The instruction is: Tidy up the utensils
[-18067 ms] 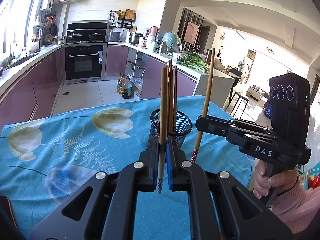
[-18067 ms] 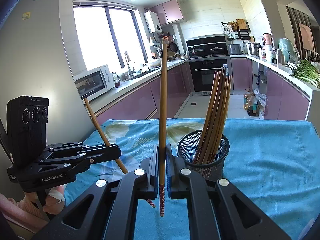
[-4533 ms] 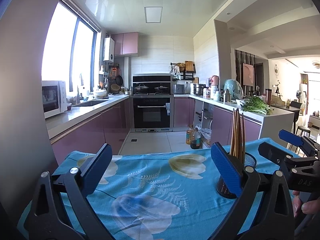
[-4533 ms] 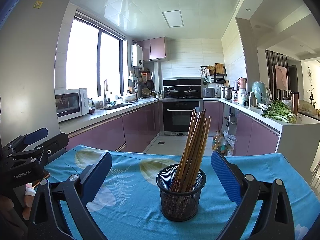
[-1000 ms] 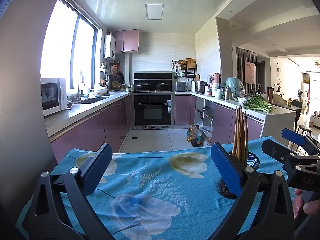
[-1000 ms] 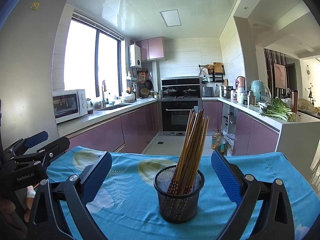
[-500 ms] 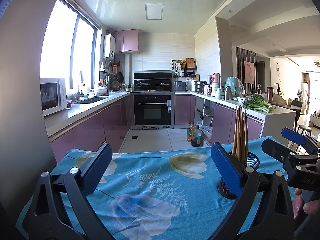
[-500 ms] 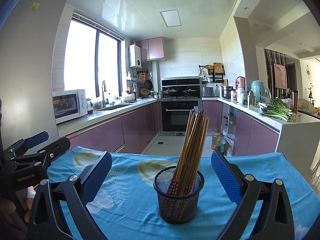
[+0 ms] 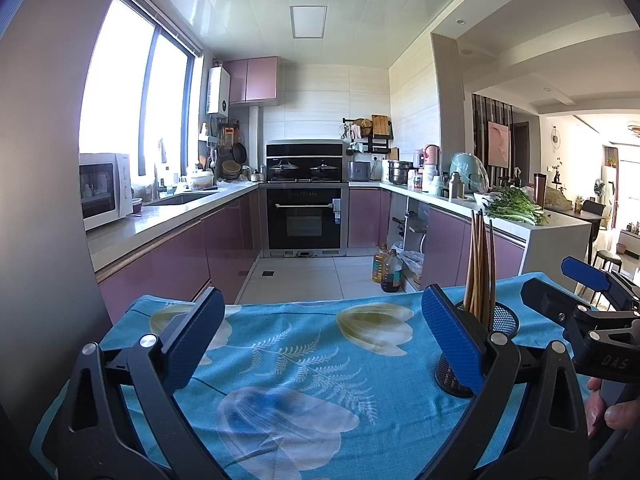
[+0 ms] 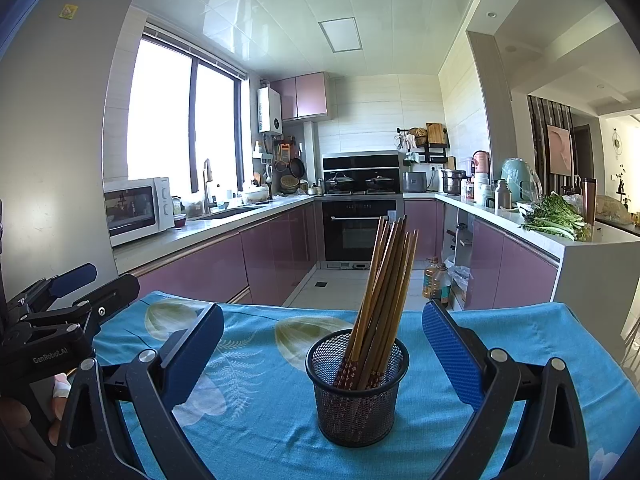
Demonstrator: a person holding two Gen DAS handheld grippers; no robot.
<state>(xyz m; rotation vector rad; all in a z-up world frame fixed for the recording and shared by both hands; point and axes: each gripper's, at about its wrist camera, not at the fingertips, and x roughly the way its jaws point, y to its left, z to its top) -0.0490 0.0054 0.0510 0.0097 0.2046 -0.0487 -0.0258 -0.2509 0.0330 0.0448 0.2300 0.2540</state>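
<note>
A black mesh cup stands on the blue flowered tablecloth. Several wooden chopsticks stand in it, leaning right. My right gripper is open and empty, with the cup between and just beyond its blue pads. My left gripper is open and empty above the cloth. In the left wrist view the cup is partly hidden behind the right pad, with the chopsticks rising above it. The right gripper shows at that view's right edge; the left gripper shows at the right view's left edge.
The table ends at the far cloth edge, with the kitchen floor beyond. Purple cabinets and a counter run along the left, an oven at the back, a counter with greens on the right.
Both grippers stay open and nearly still over the last second. 18 s ago each was shut on a chopstick near the cup; both are empty now.
</note>
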